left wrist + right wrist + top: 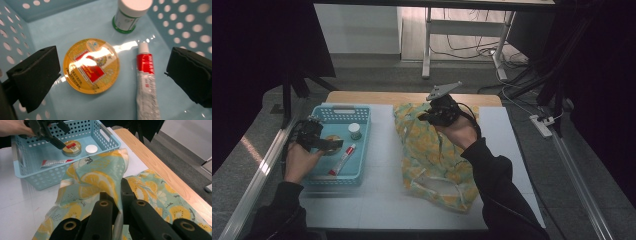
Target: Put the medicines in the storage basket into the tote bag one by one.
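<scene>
Jaws: left gripper (112, 75) wide open, empty, over the tin (91, 65); right gripper (117, 202) pinched on the bag (100, 180).
Likely step: picking the tin from the basket (362, 150) on the bench (377, 200), bag edge lifted to receive it. Next move calls for lowering and straddling the tin. Tin flat, round, glossy; tube (146, 82) crimped and soft; bottle (130, 13) white-capped; bag limp lemon-print cloth.
</scene>
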Demonstrator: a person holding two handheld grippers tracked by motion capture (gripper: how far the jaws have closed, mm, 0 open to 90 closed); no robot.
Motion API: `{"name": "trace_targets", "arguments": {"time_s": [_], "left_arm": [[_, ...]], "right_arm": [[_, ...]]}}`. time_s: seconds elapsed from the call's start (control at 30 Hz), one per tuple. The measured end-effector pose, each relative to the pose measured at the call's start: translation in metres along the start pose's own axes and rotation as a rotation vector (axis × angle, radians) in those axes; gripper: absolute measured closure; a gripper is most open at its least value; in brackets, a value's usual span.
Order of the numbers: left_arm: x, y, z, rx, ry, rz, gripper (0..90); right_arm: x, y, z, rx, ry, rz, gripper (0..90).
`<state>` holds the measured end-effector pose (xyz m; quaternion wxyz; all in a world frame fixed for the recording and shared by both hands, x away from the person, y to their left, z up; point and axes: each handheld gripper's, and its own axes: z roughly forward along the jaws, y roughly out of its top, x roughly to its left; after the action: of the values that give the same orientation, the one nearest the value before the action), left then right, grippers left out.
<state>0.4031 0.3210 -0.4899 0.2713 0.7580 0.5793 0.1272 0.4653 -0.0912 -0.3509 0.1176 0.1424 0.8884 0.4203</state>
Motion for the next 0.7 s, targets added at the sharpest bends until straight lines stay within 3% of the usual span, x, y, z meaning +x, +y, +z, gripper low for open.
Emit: {"name": "trace_targets", "arguments": {"time_s": [0.17,0.3,0.57,0.7], "left_arm": [[0.007,0.002,0.012,0.036,0.013,-0.007,0.0],[0.004,0.006,0.02,0.068,0.043,0.027,0.0],[0.003,0.011,0.035,0.137,0.093,0.038,0.0],[0.002,0.013,0.042,0.176,0.096,0.02,0.0]], "right_arm": [[0.0,0.0,0.0,0.0,0.001,-0.002,89.5],[0.0,0.0,0.0,-0.002,0.005,-0.002,89.5],[0.0,-0.001,0.001,-0.001,0.008,-0.003,89.5],[0.0,-0.002,0.001,-0.003,0.01,-0.001,89.4]]}}
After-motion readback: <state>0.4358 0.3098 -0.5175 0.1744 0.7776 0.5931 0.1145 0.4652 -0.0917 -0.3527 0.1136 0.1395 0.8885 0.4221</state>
